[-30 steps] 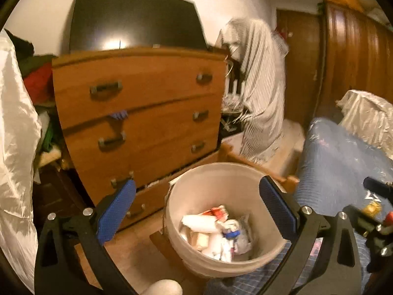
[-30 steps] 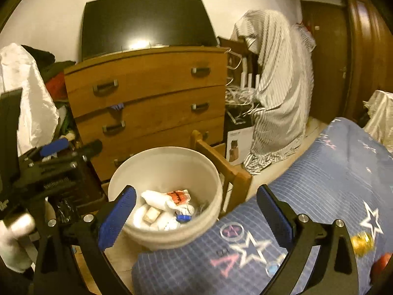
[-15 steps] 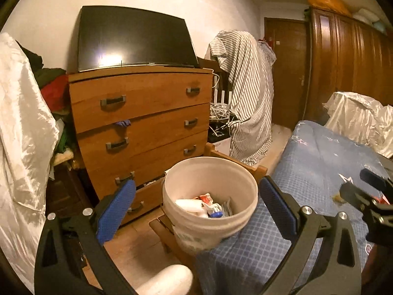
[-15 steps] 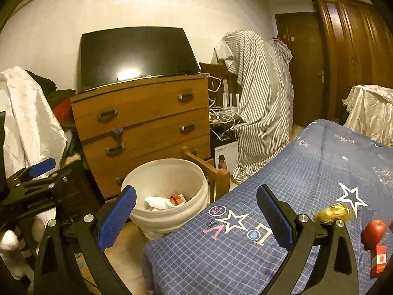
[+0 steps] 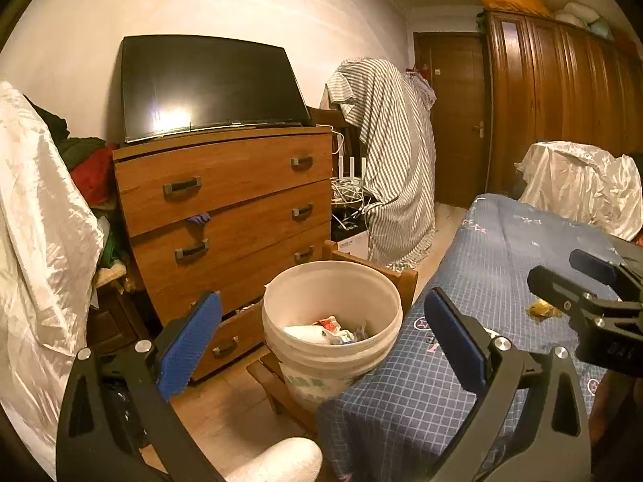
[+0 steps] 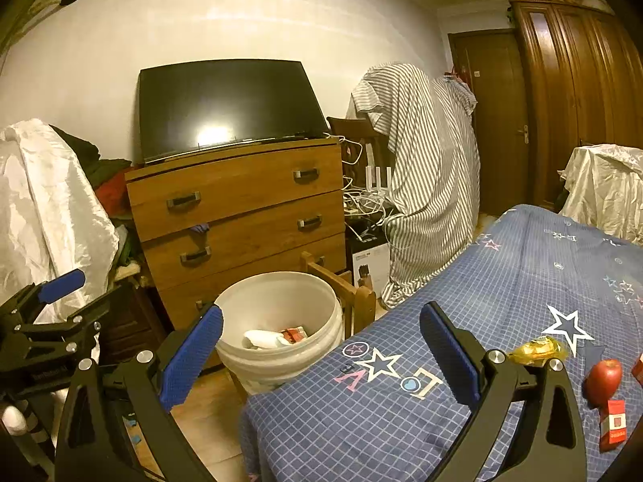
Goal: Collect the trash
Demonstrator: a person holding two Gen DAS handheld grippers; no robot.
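A white bucket [image 5: 333, 293] [image 6: 281, 301] holding several wrappers and a white bottle stands on a wooden stool beside the bed. On the blue star-print bed cover [image 6: 502, 281] lie a crumpled yellow wrapper [image 6: 536, 349] [image 5: 542, 310], a red apple [image 6: 603, 375] and a small red carton [image 6: 613, 423]. My left gripper [image 5: 321, 337] is open and empty, framing the bucket from some distance. My right gripper [image 6: 321, 353] is open and empty above the bed's corner; the wrapper lies just right of its right finger. Each gripper shows in the other's view.
A wooden dresser [image 5: 225, 209] with a TV [image 5: 209, 84] stands behind the bucket. Striped cloth [image 5: 394, 168] drapes a chair, white sheets [image 5: 36, 241] cover piles at left and right. A wardrobe [image 5: 562, 112] and door fill the back right.
Both grippers have pulled back and up from the bucket, which now looks smaller and farther. The apple, wrapper and carton have come further into the right wrist view.
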